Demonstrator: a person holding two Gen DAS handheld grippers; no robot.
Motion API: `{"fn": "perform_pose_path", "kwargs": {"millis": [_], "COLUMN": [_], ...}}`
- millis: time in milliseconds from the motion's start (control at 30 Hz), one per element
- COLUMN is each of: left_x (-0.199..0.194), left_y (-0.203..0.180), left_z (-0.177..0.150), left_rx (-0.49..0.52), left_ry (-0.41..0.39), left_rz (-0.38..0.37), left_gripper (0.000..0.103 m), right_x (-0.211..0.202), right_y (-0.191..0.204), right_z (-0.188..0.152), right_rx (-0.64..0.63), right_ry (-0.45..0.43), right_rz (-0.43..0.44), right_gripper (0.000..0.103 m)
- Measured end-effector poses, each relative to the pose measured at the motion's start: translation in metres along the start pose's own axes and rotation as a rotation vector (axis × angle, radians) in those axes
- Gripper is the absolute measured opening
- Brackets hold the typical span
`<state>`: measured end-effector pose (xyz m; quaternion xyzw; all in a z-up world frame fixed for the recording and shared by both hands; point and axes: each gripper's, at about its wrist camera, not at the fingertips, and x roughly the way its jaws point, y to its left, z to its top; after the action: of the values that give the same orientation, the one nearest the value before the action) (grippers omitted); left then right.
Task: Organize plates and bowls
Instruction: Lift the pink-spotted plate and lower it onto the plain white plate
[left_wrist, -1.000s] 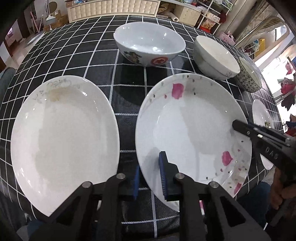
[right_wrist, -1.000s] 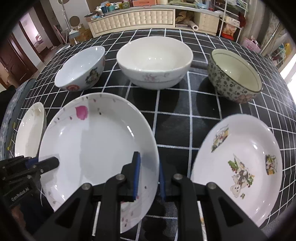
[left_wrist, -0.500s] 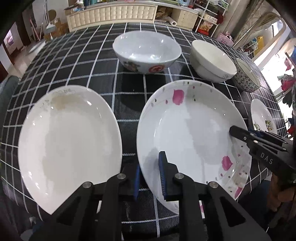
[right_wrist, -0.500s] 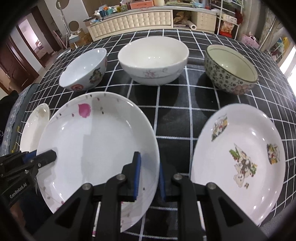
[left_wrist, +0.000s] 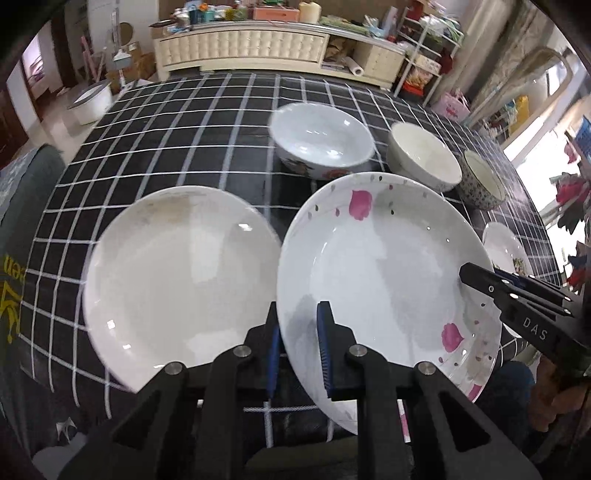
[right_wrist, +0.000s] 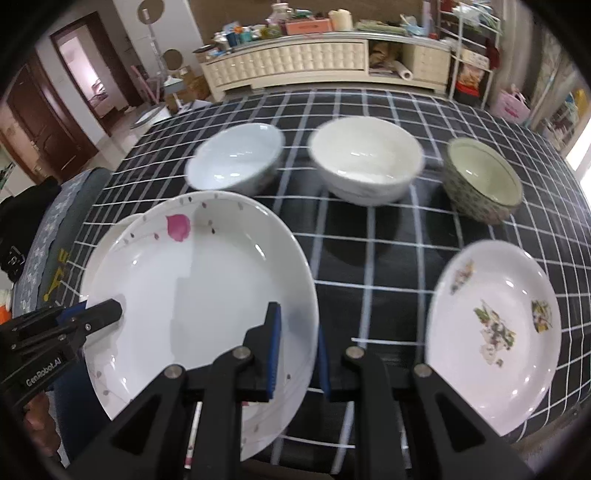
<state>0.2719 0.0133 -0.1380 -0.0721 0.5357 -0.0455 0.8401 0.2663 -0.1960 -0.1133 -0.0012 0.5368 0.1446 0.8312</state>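
I hold the rose plate (left_wrist: 388, 266) between both grippers, lifted off the tabletop (left_wrist: 177, 147) and tilted. My left gripper (left_wrist: 297, 343) pinches its left rim, one blue pad under the edge and the other on the plate's inner face. My right gripper (right_wrist: 297, 343) pinches the opposite rim the same way, one pad on the inner face and the other outside the edge. In the right wrist view the left gripper's tip shows at the rose plate's far left edge, and in the left wrist view the right gripper's tip shows at its right edge. Everything else I place by the rose plate. Just to its left lies a plain plate (left_wrist: 177, 280) flat on the black checked cloth; in the right wrist view the rose plate overlaps that plate's right side, so only a sliver shows. Behind the rose plate stand three bowls in a row: a bluish bowl (left_wrist: 321, 140) with red print nearest, a cream bowl (left_wrist: 424, 158) beside it to the right, and a patterned bowl (left_wrist: 480, 181) further right. To the right of the rose plate, apart from it, lies a picture plate (right_wrist: 495, 328) with small printed figures, flat on the cloth.
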Motion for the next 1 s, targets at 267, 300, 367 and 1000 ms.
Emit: {"fn": "perform_pose_path", "kwargs": {"millis": [267,300,367,1000], "left_x": [-0.024,-0.027,-0.032,-0.02], "left_y": [0.056,0.062,0.075,0.154], "left_z": [-0.009,-0.009,-0.01,-0.008], "left_rx": [-0.088,-0.095,-0.105,-0.179], "left_ry": [-0.018,-0.02,-0.025,0.006], "left_rz": [0.034,0.042,0.063,0.116], "left_gripper": [0.016,0.016,0.016,0.016], "right_x": [0.019,0.022,0.025,0.077], "right_y": [0.053,0.06,0.07,0.128], "right_z": [0.013,0.015,0.015,0.031], "right_rx": [-0.091,-0.096,-0.108,-0.202], "right_ry": [0.024,0.029,0.033,0.087], "right_rz": [0.032,0.041,0.047,0.021], "right_gripper": [0.022,0.022,0.022,0.022]}}
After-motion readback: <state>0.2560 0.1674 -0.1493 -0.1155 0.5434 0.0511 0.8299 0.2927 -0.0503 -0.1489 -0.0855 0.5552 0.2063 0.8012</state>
